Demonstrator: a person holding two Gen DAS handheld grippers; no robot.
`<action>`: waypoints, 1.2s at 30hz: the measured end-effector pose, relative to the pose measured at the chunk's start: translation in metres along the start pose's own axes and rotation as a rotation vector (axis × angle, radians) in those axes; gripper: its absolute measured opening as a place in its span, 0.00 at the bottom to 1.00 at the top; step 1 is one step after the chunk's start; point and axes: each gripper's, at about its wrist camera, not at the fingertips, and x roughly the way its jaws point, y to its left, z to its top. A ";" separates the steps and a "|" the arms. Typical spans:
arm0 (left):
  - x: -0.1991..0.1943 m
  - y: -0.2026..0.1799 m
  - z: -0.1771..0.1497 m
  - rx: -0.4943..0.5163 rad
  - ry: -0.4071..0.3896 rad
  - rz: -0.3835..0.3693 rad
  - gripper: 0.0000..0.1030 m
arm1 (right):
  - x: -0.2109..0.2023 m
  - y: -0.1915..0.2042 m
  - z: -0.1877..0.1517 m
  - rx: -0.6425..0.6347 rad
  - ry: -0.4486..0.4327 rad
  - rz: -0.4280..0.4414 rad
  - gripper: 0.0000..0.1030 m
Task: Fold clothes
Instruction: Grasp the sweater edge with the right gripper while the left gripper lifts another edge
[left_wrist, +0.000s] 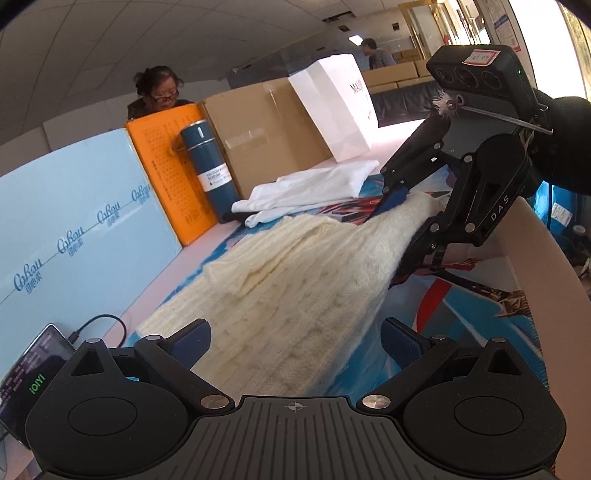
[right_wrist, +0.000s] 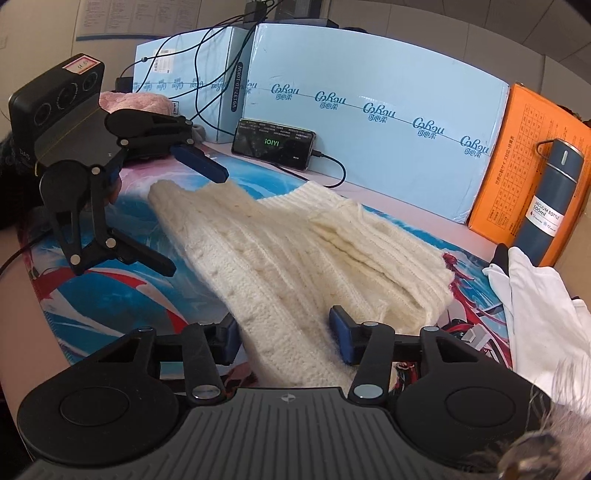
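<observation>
Left wrist view: cream cable-knit sweater (left_wrist: 295, 273) lies lengthwise on a printed mat (left_wrist: 472, 314). Left gripper (left_wrist: 295, 341) hovers at its near end, jaws apart. Right gripper (left_wrist: 399, 236) straddles the far right edge (contact unclear). White cloth (left_wrist: 310, 188) lies beyond.

Right wrist view: right gripper (right_wrist: 286, 334) has jaws apart around the sweater's near ribbed edge. Cardboard boxes (right_wrist: 369, 122), phone (right_wrist: 275, 144) and steel bottle (right_wrist: 554, 199) line the far side.
</observation>
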 end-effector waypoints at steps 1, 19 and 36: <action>-0.001 0.001 -0.001 0.001 -0.002 0.001 0.97 | -0.001 0.000 0.000 0.004 -0.005 0.001 0.42; -0.048 0.012 -0.002 -0.055 -0.102 -0.322 0.83 | -0.063 0.031 -0.001 0.130 -0.137 0.152 0.29; -0.002 0.075 -0.004 -0.513 -0.245 -0.271 0.24 | -0.056 -0.063 -0.002 0.536 -0.466 0.131 0.25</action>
